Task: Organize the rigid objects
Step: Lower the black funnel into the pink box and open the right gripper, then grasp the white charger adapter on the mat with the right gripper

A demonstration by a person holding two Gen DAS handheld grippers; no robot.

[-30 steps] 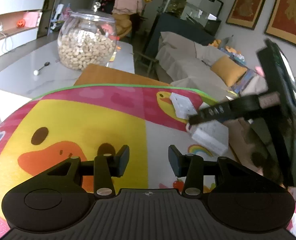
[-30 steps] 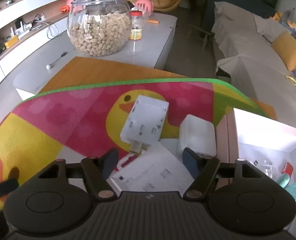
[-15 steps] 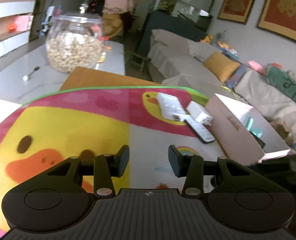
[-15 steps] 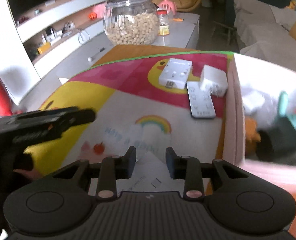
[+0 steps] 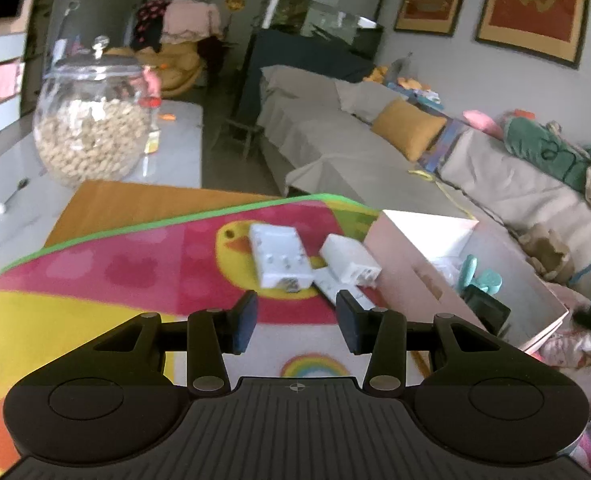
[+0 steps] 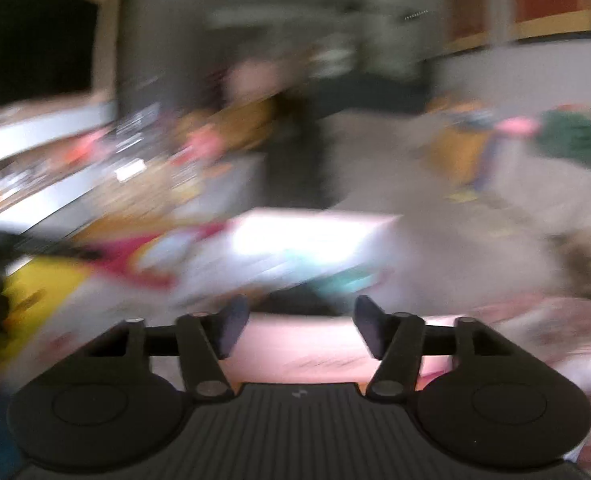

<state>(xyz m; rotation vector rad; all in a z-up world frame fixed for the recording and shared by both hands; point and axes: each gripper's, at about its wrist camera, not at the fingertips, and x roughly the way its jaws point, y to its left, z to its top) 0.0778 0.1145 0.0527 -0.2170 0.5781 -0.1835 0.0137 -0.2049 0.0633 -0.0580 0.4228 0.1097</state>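
- Left gripper (image 5: 296, 318), jaws spread & empty, is hovering lower centre over duck mat (image 5: 143, 272).
- White adapters (image 5: 279, 260) are lying mid-frame, pink box (image 5: 411, 268) beside them at right.
- Peanut jar (image 5: 91, 136) is sitting upper left.
- Right gripper (image 6: 301, 330), jaws just opening, nothing between, is blurring over the box.

Left claw (image 5: 297, 322) hovers, jaws parted and empty; right claw (image 6: 301, 330), blurred, has just been opening, nothing between its jaws.

Power strip (image 5: 279, 258) lies on play mat (image 5: 135, 264); adapter (image 5: 349, 261) just right of it; remote (image 5: 337, 288) before both; storage box (image 5: 411, 268) right of adapter; peanut jar (image 5: 91, 136) on table (image 5: 175, 148) behind mat.
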